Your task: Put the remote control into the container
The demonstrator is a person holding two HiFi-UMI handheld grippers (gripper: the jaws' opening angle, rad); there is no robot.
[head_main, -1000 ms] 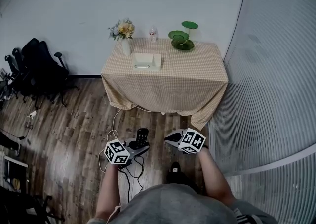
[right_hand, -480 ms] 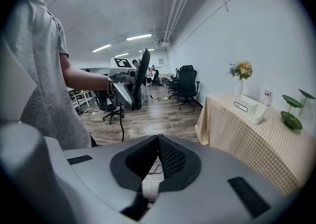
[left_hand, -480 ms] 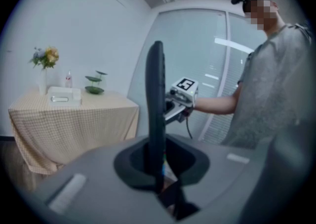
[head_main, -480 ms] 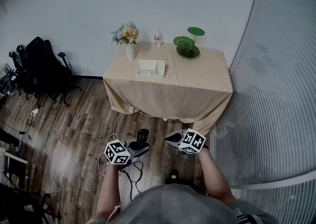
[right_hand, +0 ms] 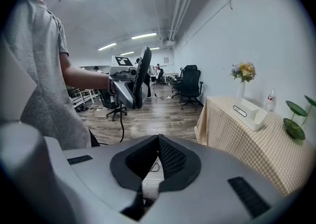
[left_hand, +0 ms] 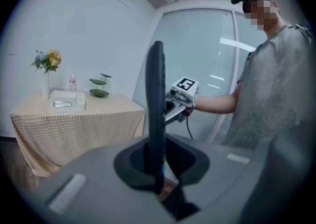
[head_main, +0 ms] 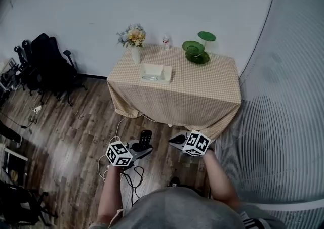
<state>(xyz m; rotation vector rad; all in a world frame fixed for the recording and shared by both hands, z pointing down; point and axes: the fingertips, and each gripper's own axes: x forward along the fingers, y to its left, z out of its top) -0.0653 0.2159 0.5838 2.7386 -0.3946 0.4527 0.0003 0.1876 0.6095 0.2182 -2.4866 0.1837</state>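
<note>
Jaws of left gripper (left_hand: 158,164): narrow, clamped on the remote (left_hand: 156,104). The remote stands upright and edge-on between the pads, its lower end in the grip and most of its length sticking out past the jaw tips.
Jaws of right gripper (right_hand: 158,155): closed together, nothing between them. It is held level with the left gripper, just beside it but apart.
Remote, place: in the air above the wood floor (head_main: 76,137), in front of the person, well short of the table (head_main: 202,89).
Container (head_main: 157,72): white, open-topped, on the left half of the tabletop, well apart from the remote. A small silvery item lies in it; what it is cannot be told.
Vase of flowers (head_main: 134,41): far left corner, near the container.
Bottle (head_main: 165,42): far edge, right of the vase.
Green dishes (head_main: 195,51): far edge, right half.
Office chairs (head_main: 48,66): by the wall, left of the table.
Cable (head_main: 126,175): on the floor under the left gripper.
</note>
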